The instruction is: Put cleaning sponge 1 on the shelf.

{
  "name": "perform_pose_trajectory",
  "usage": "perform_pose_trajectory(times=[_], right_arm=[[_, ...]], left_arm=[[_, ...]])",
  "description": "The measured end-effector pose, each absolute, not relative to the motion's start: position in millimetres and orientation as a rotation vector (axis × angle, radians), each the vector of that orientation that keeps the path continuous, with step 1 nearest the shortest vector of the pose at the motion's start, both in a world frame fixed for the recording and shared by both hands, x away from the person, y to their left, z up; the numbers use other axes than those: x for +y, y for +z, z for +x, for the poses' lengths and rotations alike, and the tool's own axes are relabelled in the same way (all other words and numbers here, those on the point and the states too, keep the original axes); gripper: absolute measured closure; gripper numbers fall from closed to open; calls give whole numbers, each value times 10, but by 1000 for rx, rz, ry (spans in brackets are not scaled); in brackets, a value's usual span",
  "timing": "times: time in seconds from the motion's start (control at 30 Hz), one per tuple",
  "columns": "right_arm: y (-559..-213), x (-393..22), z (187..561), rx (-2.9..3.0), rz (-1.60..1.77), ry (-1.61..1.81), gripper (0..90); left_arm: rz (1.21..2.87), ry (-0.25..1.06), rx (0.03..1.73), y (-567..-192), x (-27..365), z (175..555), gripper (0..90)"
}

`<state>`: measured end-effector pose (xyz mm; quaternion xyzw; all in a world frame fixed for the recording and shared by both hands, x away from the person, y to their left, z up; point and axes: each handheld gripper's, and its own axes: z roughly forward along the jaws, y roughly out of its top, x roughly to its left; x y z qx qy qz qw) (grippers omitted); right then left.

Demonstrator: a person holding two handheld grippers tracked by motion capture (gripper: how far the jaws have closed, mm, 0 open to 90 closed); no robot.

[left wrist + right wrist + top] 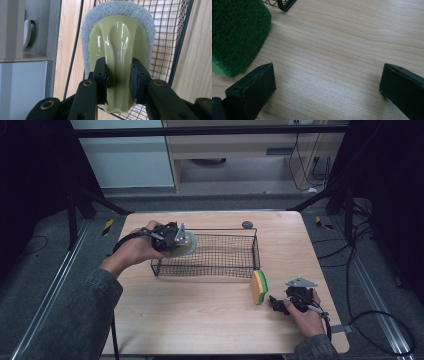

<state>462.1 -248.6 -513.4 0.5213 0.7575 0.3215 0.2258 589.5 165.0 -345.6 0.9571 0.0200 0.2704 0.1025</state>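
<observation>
My left gripper (176, 240) has its jaws clamped on the glossy green handle of a scrubbing brush with a grey pad (117, 37), held tilted at the near-left corner of the wire basket (235, 251); I judge the plastic ridge stiff and slippery, so the narrow waist is the right hold, while the pad is soft. My left forearm reaches forward across the desk (200, 310). My right gripper (280, 304) rests low on the desk, jaws wide open and empty, just beside the upright green-and-yellow sponge (259, 286).

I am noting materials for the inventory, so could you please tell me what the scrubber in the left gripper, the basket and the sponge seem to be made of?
Scrubber: glossy pale green handle, probably hard plastic judging by its highlights, on a grey fibrous pad. Basket: thin black wire mesh, likely coated metal. Sponge: yellow foam, apparently, with a coarse green scouring layer.
</observation>
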Motion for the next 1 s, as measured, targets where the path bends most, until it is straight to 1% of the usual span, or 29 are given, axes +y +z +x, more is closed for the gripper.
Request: perform_pose_trajectory(times=[1.0], right_arm=[[-5132, -2485, 4619, 2089, 1442, 889, 5]], left_arm=[[2893, 752, 94, -3708, 1774, 5955, 698]])
